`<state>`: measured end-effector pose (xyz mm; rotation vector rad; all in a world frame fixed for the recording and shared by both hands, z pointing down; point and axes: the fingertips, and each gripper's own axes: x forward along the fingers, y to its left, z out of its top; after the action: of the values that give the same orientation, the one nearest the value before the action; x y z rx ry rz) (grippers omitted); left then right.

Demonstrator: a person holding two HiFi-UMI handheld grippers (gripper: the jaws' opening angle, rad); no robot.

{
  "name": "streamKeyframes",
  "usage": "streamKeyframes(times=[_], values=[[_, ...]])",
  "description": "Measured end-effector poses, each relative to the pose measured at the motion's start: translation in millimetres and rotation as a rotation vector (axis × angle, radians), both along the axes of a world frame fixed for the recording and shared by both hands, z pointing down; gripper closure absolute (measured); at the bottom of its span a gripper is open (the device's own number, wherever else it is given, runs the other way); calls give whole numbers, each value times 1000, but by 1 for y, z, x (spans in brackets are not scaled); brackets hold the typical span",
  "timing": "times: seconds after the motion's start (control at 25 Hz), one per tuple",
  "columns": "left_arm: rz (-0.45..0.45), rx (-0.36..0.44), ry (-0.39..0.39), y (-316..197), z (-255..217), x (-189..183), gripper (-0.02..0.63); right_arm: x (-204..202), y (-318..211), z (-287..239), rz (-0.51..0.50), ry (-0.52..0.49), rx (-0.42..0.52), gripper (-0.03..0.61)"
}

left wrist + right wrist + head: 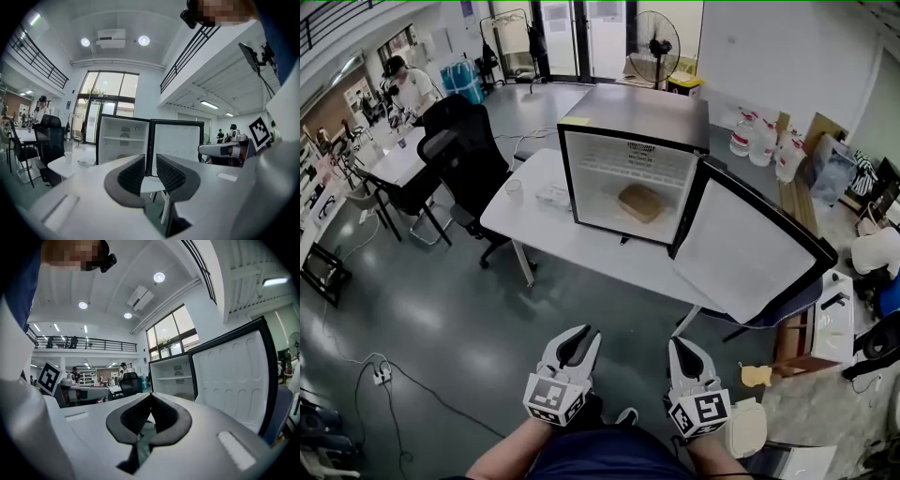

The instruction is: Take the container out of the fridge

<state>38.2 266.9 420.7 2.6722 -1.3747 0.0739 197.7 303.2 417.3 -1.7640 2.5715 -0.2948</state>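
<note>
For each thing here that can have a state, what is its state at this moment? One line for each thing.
Small black fridge with white interior: standing on the white table.
White-lined fridge door: swung wide open.
Brown container: inside the fridge, not gripped.
Left hand-held gripper: jaws slightly apart, nothing between them.
Right hand-held gripper: jaws together, empty.
Clear plastic cup: upright on the table.

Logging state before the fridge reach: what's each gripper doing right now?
Left gripper: jaws slightly apart, holding nothing.
Right gripper: jaws shut, tips touching, holding nothing.
</note>
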Motion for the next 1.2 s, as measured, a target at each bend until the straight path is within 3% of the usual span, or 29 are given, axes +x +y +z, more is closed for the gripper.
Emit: streamKeyframes(times=[0.76, 1.2], values=[[99, -31, 40, -158, 19, -33, 535, -33, -132, 16, 103, 47, -61, 574], [123, -80, 84, -213, 35, -60, 535, -65, -177, 26, 123, 83, -101, 574]])
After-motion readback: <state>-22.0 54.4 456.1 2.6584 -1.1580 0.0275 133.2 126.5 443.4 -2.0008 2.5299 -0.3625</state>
